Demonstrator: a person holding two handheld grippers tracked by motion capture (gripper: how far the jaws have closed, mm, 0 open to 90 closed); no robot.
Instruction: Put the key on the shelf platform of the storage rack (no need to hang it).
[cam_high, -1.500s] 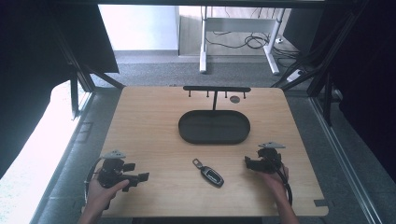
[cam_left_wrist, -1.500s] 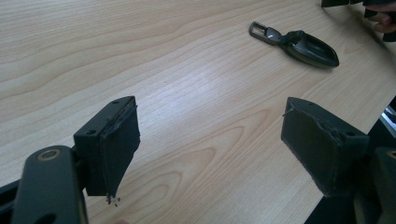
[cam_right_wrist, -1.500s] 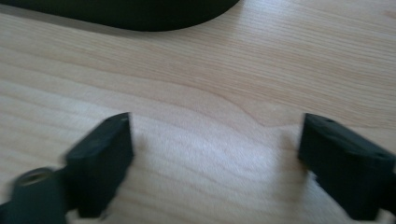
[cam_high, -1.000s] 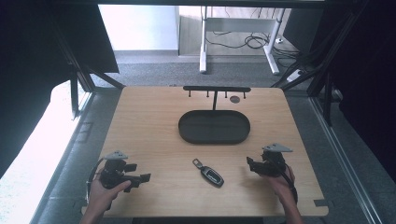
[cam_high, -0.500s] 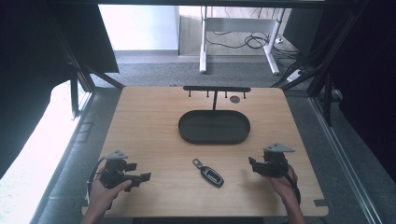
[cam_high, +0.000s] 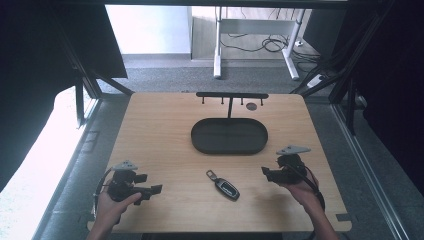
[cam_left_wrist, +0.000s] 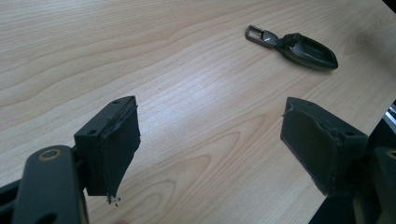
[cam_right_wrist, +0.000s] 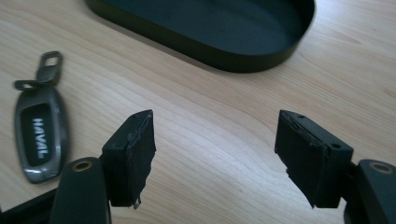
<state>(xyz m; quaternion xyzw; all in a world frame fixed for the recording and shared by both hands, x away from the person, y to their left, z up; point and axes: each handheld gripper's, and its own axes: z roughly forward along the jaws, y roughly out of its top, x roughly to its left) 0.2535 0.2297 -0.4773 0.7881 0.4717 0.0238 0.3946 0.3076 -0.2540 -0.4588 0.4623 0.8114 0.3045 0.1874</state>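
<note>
A dark key fob (cam_high: 223, 184) with a metal loop lies flat on the wooden table (cam_high: 165, 130), between my two grippers. My left gripper (cam_high: 148, 183) rests low at the front left and points right toward the fob (cam_left_wrist: 299, 46). It is open (cam_left_wrist: 210, 144) with only bare wood between its pads. My right gripper (cam_high: 267, 173) is held at the front right and points left. It stands open (cam_right_wrist: 215, 149), its jaws have just been opening, and nothing is between them. From it, the fob (cam_right_wrist: 39, 130) is off to the left.
A black oval tray (cam_high: 200, 145) sits mid-table, its near wall (cam_right_wrist: 210, 51) just beyond the right gripper. Behind it stands a black hook rack (cam_high: 231, 95) with a small round disc (cam_high: 251, 106) beside it. Desk legs and cables lie on the floor beyond.
The right hand has lifted its gripper slightly off the table. The left gripper, the fob and the tray have stayed where they were.
</note>
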